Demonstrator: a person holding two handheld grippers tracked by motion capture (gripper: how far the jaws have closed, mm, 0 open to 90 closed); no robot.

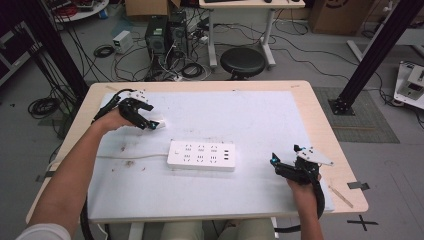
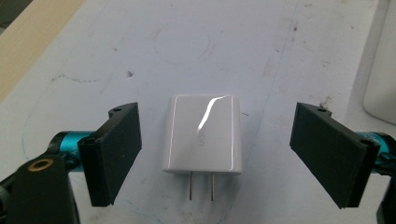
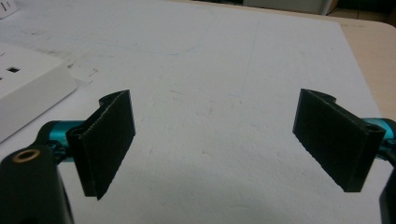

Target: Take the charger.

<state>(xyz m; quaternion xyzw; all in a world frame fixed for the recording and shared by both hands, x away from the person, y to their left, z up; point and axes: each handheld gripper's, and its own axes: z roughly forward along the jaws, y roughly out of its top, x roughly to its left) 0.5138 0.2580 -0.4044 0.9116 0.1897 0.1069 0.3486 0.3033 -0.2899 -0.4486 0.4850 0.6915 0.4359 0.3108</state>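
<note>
White mat (image 1: 260,125) covers the wooden table (image 1: 320,115), with the white power strip (image 1: 201,155) at frame centre in the high view, its cord running off left. My left gripper (image 2: 215,154) sits upper left of that view, jaws spread wide either side of the white charger plug (image 2: 202,134), not touching it, prongs pointing toward the camera. My right gripper (image 3: 233,140) is lower right, jaws spread over bare mat.

Left gripper (image 2: 217,156) jaws spread wide, white charger (image 2: 202,134) flat between them, clear gap on both sides. Right gripper (image 3: 233,144) jaws wide apart over bare white mat (image 3: 224,74). Power strip (image 1: 201,155) mid-table, well apart from both; its cord (image 1: 131,157) runs left, probably lying flat.
</note>
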